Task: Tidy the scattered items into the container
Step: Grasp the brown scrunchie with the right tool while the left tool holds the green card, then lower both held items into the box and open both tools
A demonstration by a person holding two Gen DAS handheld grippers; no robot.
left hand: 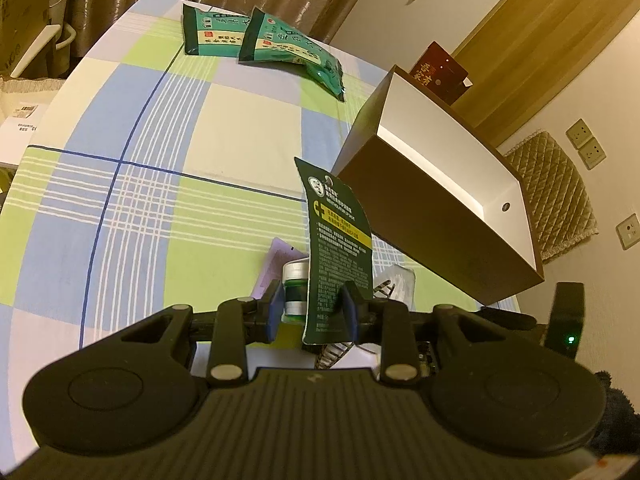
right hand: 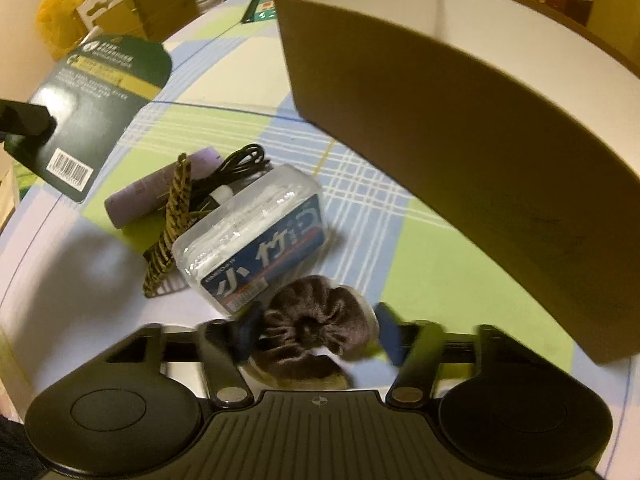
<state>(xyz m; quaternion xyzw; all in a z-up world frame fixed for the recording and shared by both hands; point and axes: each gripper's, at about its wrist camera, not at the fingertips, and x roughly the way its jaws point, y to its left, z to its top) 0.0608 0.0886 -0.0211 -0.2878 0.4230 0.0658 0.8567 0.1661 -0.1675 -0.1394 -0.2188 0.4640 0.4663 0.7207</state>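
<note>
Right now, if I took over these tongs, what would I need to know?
Left tongs: shut on the dark green card pack, lifted off the table beside the brown box.
Right tongs: around the brown scrunchie; blurred, so the grip is unclear.
On the tablecloth: clear tissue pack, purple tube, black cable, braided cord, two teal packets.
Done: nothing seen in the box.
Left: everything.

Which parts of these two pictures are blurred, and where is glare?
Right wrist view: the tongs and the scrunchie are motion-blurred, and glare whitens the card. Left wrist view: sharp, with a bright strip inside the box.
</note>
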